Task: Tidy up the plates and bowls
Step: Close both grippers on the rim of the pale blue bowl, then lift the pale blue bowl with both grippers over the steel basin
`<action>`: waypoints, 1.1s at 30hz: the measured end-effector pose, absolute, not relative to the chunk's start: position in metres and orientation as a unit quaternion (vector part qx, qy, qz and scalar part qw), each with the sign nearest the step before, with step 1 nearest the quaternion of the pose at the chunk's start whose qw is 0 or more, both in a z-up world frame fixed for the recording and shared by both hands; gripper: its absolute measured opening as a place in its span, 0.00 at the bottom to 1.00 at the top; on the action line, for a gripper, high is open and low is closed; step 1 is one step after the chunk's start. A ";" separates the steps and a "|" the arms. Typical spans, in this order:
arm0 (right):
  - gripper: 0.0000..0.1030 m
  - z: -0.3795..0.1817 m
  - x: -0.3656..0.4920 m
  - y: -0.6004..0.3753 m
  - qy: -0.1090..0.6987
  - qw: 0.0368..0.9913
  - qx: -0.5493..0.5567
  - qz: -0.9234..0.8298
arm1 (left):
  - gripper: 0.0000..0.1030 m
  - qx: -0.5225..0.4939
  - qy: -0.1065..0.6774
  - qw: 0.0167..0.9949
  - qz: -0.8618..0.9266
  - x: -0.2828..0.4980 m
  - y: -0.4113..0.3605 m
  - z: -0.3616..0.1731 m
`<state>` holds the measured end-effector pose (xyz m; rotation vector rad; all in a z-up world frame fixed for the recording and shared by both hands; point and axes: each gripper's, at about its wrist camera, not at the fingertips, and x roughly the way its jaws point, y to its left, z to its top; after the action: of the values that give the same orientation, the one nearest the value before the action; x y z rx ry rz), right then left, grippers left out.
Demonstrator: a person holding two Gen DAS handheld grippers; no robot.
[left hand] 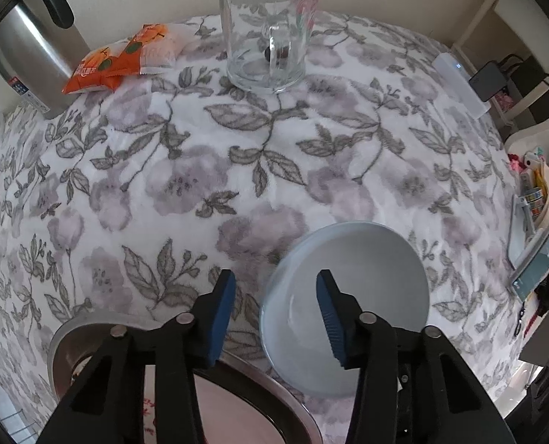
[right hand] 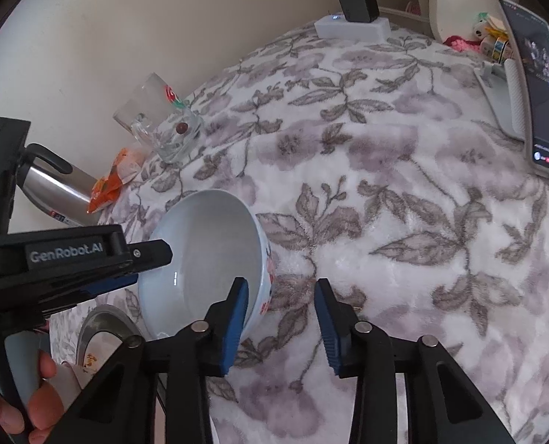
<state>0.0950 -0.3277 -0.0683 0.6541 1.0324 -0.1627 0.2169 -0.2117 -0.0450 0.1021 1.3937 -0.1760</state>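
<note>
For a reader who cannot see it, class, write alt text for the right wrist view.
A pale blue bowl sits tilted on a floral tablecloth, the left gripper reaching over its rim and the right gripper beside it, jaws open. Behind stand a glass mug, an orange snack packet and a steel kettle.

Pale blue bowl (left hand: 348,281); grey-lilac floral cloth (left hand: 200,170).

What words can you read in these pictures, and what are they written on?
"GenRobot.AI": white letters on the side of the left gripper, seen from the right wrist view.
Orange snack packet: printed characters, too blurred to read.
Steel kettle: small label near its base, too small to read.
Glass mug: red and green print, not readable.
Phone screen: tiny text and icons, unreadable.
</note>
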 end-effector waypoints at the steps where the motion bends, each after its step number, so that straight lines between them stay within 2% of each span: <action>1: 0.33 -0.069 0.096 -0.328 0.485 0.816 0.307 -0.076 | 0.41 0.047 0.642 0.761 -0.081 0.218 -0.212 -0.047; 5: 0.25 -0.069 0.100 -0.323 0.484 0.821 0.295 -0.072 | 0.40 0.037 0.650 0.754 -0.082 0.223 -0.212 -0.057; 7: 0.17 -0.069 0.102 -0.322 0.484 0.821 0.294 -0.069 | 0.40 0.034 0.654 0.752 -0.082 0.224 -0.212 -0.061; 9: 0.13 -0.070 0.103 -0.322 0.484 0.821 0.296 -0.064 | 0.40 0.034 0.655 0.750 -0.082 0.226 -0.212 -0.064; 15: 0.11 -0.072 0.102 -0.324 0.483 0.820 0.301 -0.063 | 0.31 0.026 0.660 0.745 -0.094 0.224 -0.218 -0.065; 24: 0.10 -0.073 0.094 -0.336 0.477 0.810 0.338 -0.055 | 0.30 0.022 0.655 0.749 -0.101 0.217 -0.224 -0.061; 33: 0.10 -0.056 0.080 -0.348 0.460 0.815 0.350 -0.051 | 0.30 0.001 0.634 0.761 -0.137 0.191 -0.224 -0.034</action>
<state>0.0798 -0.3481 -0.0557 0.7456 0.9803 -0.1086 0.1905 -0.2243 -0.0342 0.0031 1.3807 -0.2983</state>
